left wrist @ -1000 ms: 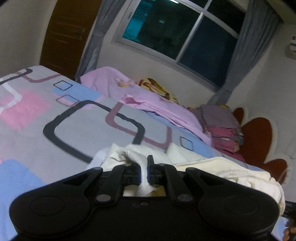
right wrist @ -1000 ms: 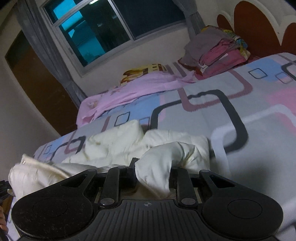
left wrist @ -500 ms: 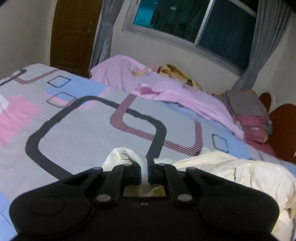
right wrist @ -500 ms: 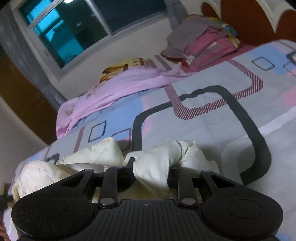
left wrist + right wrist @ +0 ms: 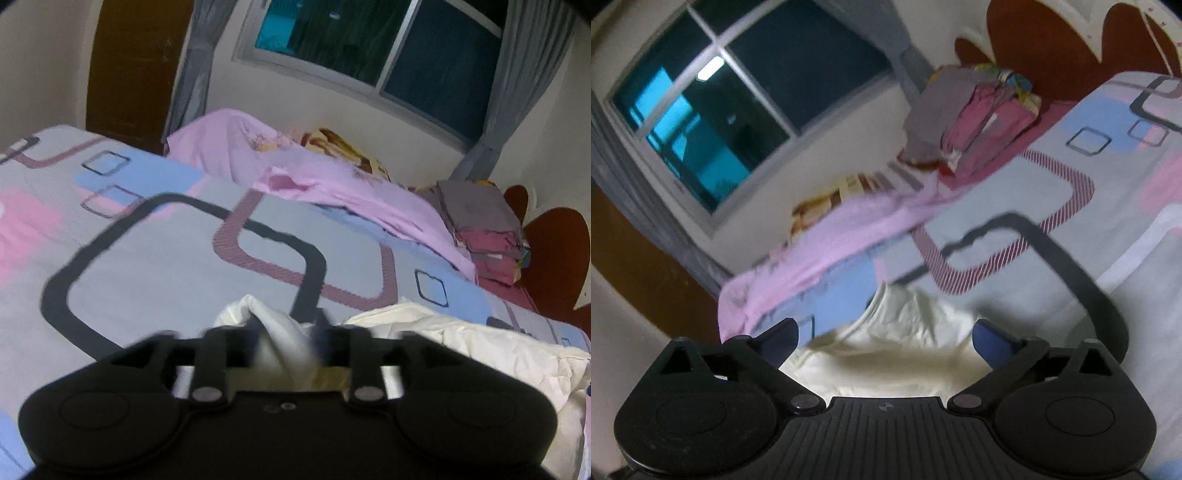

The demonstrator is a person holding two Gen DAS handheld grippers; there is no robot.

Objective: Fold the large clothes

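A cream garment (image 5: pixel 461 343) lies crumpled on the patterned bedsheet (image 5: pixel 166 266). In the left wrist view a peak of it stands between the blurred fingers of my left gripper (image 5: pixel 288 332), whose jaws are opening and have drawn away from the cloth. In the right wrist view the cream garment (image 5: pixel 905 325) lies low on the bedsheet (image 5: pixel 1015 192). It sits between the wide-spread fingers of my right gripper (image 5: pixel 886 332), whose jaws are opening, and no pad touches it.
A pink cloth (image 5: pixel 351 188) lies along the bed's far side. A stack of folded clothes (image 5: pixel 484 229) sits by the brown headboard (image 5: pixel 554 251). Behind are a window (image 5: pixel 369 40), grey curtains and a brown door (image 5: pixel 136 66).
Both grippers were shut on bunches of the cream cloth and have let go. The right jaws have spread wide and its bunch has sunk flat. The right view has tilted.
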